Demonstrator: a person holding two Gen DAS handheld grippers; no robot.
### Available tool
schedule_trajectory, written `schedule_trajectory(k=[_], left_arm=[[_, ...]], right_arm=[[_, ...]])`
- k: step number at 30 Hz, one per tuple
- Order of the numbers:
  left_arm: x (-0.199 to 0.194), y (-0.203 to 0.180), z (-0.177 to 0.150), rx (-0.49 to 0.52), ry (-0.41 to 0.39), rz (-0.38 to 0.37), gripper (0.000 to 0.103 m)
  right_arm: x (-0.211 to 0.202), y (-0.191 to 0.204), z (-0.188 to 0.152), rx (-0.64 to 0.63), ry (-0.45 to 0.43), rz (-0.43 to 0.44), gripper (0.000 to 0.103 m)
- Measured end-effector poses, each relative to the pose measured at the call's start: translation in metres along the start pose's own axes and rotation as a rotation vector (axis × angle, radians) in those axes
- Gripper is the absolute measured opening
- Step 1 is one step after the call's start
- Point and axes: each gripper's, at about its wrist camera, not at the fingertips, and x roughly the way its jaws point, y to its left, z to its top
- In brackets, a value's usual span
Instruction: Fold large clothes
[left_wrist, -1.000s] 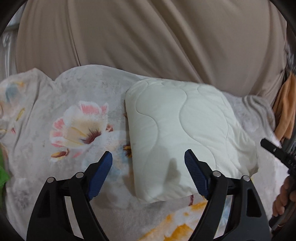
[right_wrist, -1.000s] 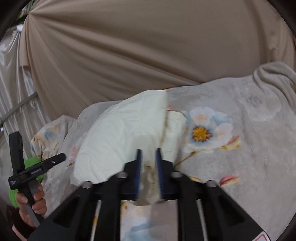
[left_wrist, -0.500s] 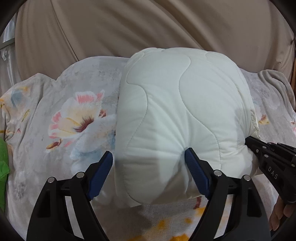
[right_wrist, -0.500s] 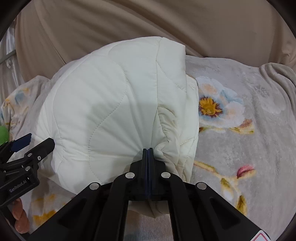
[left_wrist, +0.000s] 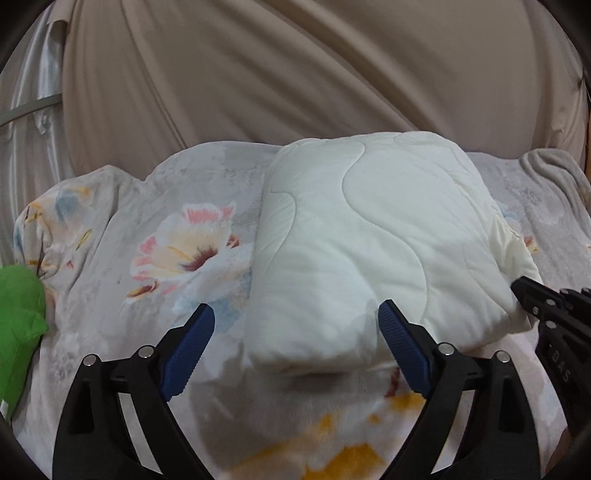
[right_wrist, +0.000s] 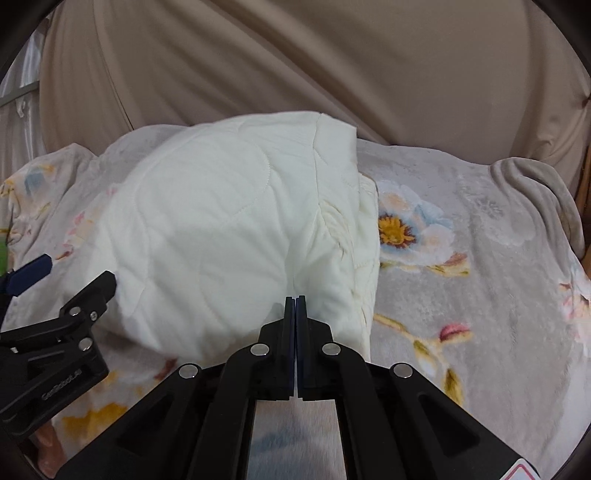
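A cream quilted garment (left_wrist: 373, 254), folded into a thick bundle, lies on a floral blanket (left_wrist: 155, 243). It also shows in the right wrist view (right_wrist: 221, 236). My left gripper (left_wrist: 295, 350) is open, its blue pads either side of the bundle's near left corner, not gripping. My right gripper (right_wrist: 295, 302) is shut, jaws together at the bundle's near right edge; I cannot tell whether cloth is pinched between them. The right gripper shows at the right edge of the left wrist view (left_wrist: 546, 314).
A beige curtain (left_wrist: 295, 74) hangs behind the bed. A green item (left_wrist: 18, 314) lies at the left edge. A grey fold of blanket (right_wrist: 535, 192) bunches at the far right. Bare blanket lies to the right of the bundle (right_wrist: 480, 277).
The bundle was raised and bulging half a second ago; now it has come down and lies flatter on the blanket. The right gripper closed a second ago and stays shut.
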Motion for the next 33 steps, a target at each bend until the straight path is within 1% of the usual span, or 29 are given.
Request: schedule_trajectory(k=[2,4,5,7,10,13,18,25,33], left_arm=[[-0.012,0.002,-0.009,-0.022,0.003,0.001,0.094],[-0.023,0.002,-0.021,-0.024,0.012,-0.001,0.094],[-0.027,0.0,-0.028,-0.02,0.016,0.001,0.094],[-0.033,-0.004,-0.042,-0.007,0.019,0.003,0.095],[-0.035,-0.014,-0.059,0.015,0.034,0.01,0.096],[-0.032,-0.02,-0.069,0.019,0.054,0.015,0.096],[-0.032,-0.022,-0.073,0.027,0.037,0.023,0.096],[-0.023,-0.027,-0.077,0.047,0.077,0.01,0.096],[-0.02,-0.029,-0.078,0.063,0.082,0.015,0.096]], right_arm=[[-0.017,0.001,-0.009,-0.001,-0.004,0.008,0.003],[-0.033,0.001,-0.026,-0.002,0.002,0.017,0.011],[-0.04,0.001,-0.037,-0.002,0.004,0.016,0.013],[-0.049,0.002,-0.058,0.002,0.005,0.016,0.026],[-0.054,0.002,-0.083,0.016,0.015,0.012,0.034],[-0.048,0.003,-0.094,0.03,0.034,-0.001,0.035],[-0.036,-0.003,-0.099,0.069,0.067,-0.001,0.038],[-0.026,0.003,-0.102,0.091,0.108,0.008,0.04],[-0.027,0.011,-0.102,0.079,0.101,-0.02,0.04]])
